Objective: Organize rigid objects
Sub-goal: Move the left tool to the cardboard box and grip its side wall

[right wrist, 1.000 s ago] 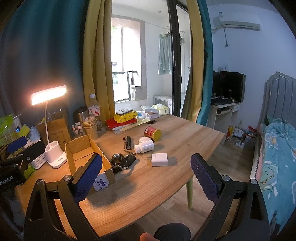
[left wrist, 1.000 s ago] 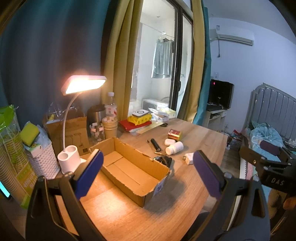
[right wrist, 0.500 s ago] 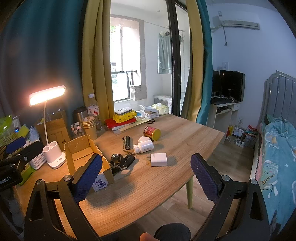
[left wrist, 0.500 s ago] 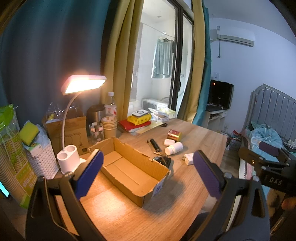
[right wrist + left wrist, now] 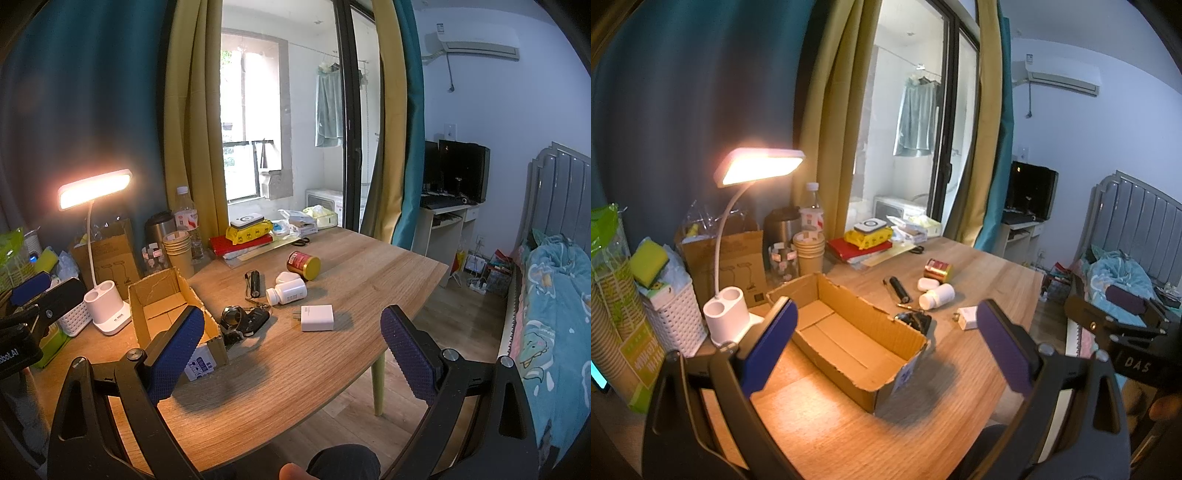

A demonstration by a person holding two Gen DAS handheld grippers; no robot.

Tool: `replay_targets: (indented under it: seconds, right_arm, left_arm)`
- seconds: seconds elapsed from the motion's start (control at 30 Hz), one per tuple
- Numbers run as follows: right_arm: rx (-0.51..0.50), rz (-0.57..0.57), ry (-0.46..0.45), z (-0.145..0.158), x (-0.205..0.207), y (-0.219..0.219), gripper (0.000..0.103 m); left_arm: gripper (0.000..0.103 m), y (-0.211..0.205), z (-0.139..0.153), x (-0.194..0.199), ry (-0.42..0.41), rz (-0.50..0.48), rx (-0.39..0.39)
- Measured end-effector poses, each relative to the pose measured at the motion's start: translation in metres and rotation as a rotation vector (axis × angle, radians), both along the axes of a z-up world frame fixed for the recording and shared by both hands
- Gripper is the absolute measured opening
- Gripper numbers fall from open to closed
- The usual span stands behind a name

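Item: cardboard box (image 5: 857,343), lid flaps up, interior bare as far as can be seen; stands near the table's left half with its long axis toward 1 o'clock in the left wrist view, likely the receptacle for the loose goods

Item: loose rigid objects, all lying on the wooden table (image 5: 332,354) outside the box, clustered at the box's 2 o'clock: white charger (image 5: 317,318), nearest the right tool; white pill bottle (image 5: 287,291) on its side; red-and-gold tin (image 5: 303,264) on its side at the bottle's 1 o'clock; small white case (image 5: 287,277) between bottle and tin; black flashlight (image 5: 253,283) at the bottle's 9 o'clock; watch (image 5: 232,317) and black key fob (image 5: 255,320) touching the box's end wall

Item: left gripper (image 5: 884,347), released, pads wide apart, nothing between them; hovers over the box, probably to steady or receive

Item: right gripper (image 5: 291,350), released, pads wide apart, nothing held; faces the charger, judged the first pick

Edges and room: bare wood lies between the right tool and the charger, approach unobstructed. Table edge runs close at the charger's 4 o'clock, so a nudge that way risks a fall. Desk lamp (image 5: 731,314) stands just beside the box at its 9 o'clock; paper cups (image 5: 809,251) and clutter line the 12 o'clock side, leaving little room there
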State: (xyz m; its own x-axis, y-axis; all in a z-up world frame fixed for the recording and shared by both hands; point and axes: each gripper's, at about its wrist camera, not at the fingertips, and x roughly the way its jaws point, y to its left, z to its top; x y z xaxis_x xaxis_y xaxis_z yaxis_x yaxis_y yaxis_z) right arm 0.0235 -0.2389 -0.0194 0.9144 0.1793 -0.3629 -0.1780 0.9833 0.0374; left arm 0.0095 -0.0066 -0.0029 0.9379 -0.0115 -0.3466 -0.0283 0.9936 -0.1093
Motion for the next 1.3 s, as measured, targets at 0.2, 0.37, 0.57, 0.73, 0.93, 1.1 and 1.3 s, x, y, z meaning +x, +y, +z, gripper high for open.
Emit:
replay_targets:
  seconds: [0.2,0.37,0.57,0.73,0.93,1.1,1.3]
  right_arm:
    - [0.004,0.002,0.004,0.0,0.001,-0.004,0.098]
    - [0.005,0.002,0.006,-0.001,0.002,-0.005,0.098]
    - [0.003,0.005,0.017,-0.004,0.007,-0.005,0.098]
    - [-0.001,0.005,0.043,-0.012,0.02,-0.004,0.098]
    - [-0.009,-0.002,0.089,-0.023,0.042,-0.004,0.098]
    - [-0.016,-0.007,0.13,-0.035,0.065,0.0,0.098]
    - [-0.023,-0.007,0.179,-0.051,0.091,0.004,0.098]
  left_arm:
    - [0.099,0.002,0.001,0.001,0.001,0.004,-0.002]
    - [0.099,0.002,0.001,0.002,0.004,0.003,-0.005]
    - [0.098,0.001,-0.001,0.008,0.014,0.003,-0.004]
    - [0.098,0.008,-0.011,0.024,0.061,0.042,-0.013]
    - [0.098,0.029,-0.033,0.051,0.127,0.116,-0.026]
    - [0.098,0.043,-0.054,0.075,0.17,0.166,-0.004]
    - [0.099,0.06,-0.09,0.114,0.269,0.192,-0.008]
